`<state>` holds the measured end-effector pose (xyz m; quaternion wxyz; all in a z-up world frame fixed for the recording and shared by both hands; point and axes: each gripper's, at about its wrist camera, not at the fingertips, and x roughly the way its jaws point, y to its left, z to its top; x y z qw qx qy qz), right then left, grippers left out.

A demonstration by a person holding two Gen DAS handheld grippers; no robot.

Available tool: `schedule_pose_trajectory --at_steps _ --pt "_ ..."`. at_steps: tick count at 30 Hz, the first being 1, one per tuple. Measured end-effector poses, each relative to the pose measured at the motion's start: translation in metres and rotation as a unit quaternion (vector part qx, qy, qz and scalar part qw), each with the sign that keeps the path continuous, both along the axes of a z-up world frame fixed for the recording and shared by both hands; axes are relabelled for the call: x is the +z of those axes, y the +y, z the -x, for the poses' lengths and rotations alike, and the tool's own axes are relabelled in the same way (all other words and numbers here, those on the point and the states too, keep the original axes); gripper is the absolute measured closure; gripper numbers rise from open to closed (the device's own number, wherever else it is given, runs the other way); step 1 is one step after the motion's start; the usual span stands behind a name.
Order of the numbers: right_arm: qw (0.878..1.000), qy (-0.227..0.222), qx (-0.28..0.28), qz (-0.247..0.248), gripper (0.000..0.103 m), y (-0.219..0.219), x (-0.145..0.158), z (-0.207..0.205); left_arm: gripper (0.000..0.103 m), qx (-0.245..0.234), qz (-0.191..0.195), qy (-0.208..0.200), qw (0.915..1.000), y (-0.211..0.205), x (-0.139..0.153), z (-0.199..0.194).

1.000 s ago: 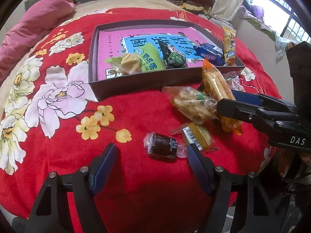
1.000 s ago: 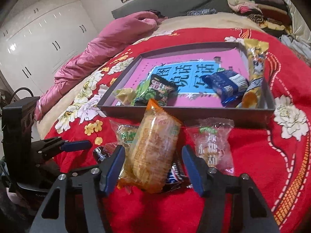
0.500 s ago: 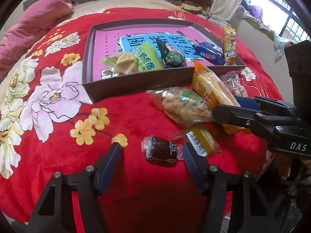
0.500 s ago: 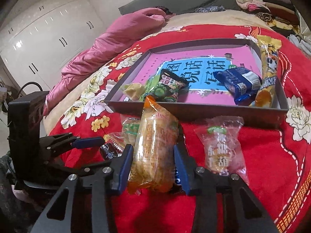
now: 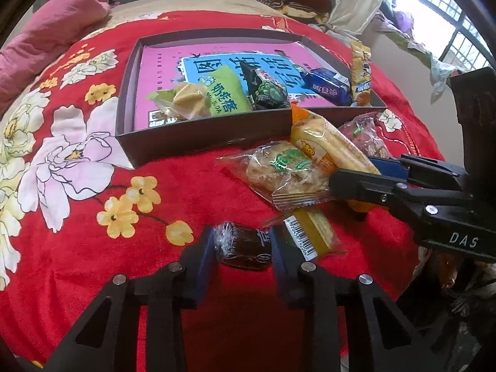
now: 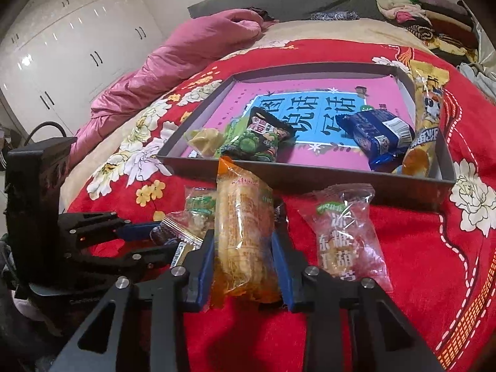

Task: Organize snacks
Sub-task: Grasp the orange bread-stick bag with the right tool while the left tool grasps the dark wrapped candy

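Both grippers have closed since a second ago: the left gripper (image 5: 241,248) clamps the dark wrapped candy (image 5: 243,246), the right gripper (image 6: 243,255) clamps the orange biscuit pack (image 6: 243,241). Both snacks lie on the red blanket (image 5: 201,186) near the box (image 5: 198,138), ready for transfer.

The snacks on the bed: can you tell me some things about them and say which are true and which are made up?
1. The left gripper is closed around the small dark brown candy. True.
2. The right gripper holds the blue packet. False: it grips the long orange snack pack; the blue packet lies in the box.
3. The pink clear-wrapped snack is inside the box. False: it lies on the red blanket, in front of the box.
4. A green packet lies in the box. True.
5. The box is empty. False: several snacks are in it.
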<state>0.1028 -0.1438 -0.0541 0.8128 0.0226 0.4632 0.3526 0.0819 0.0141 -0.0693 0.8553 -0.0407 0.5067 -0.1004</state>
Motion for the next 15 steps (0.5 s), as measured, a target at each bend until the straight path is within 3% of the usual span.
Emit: schedule_pose_trajectory --at_steps 6,15 --pt "0.998 0.02 -0.014 -0.052 0.073 -0.016 0.005 -0.004 0.067 0.012 0.022 -0.003 0.9997 0.01 0.006 0.004" --pt "0.996 -0.012 -0.014 -0.082 0.073 -0.023 0.024 0.0 0.067 0.038 0.036 -0.034 0.9981 0.025 0.029 0.011"
